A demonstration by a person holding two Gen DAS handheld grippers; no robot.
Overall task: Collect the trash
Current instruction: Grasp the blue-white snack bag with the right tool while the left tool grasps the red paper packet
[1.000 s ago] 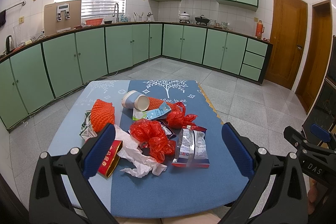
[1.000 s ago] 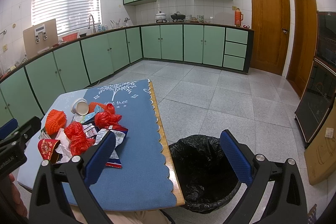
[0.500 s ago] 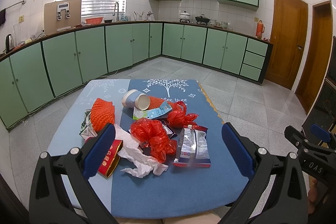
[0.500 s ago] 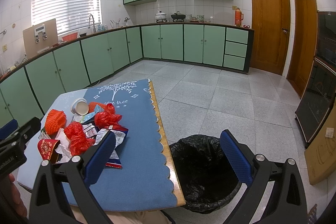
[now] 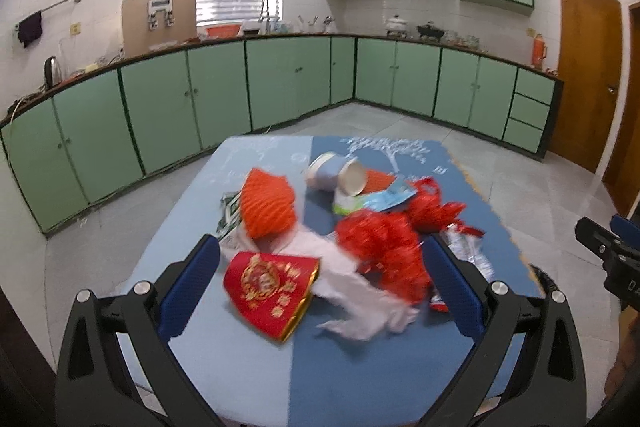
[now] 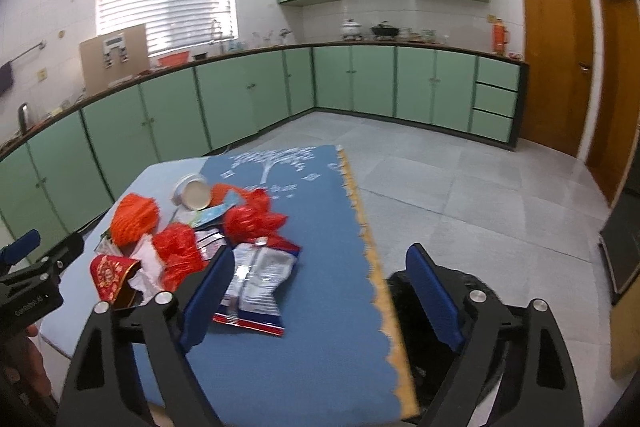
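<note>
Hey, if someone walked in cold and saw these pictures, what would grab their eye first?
First the bright heap of litter on the blue table: an orange mesh bag, a crumpled red plastic bag and a red-and-gold packet nearest the open left gripper. Then the black trash bag on the floor beside the table's right edge.

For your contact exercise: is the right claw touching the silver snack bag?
Cannot tell: in the right wrist view, the right claw overlaps the snack bag, hiding any gap.

Trash pile [image 5: 344, 227] heaped mid-table; black bin bag [image 6: 460, 311] beside table edge.
</note>
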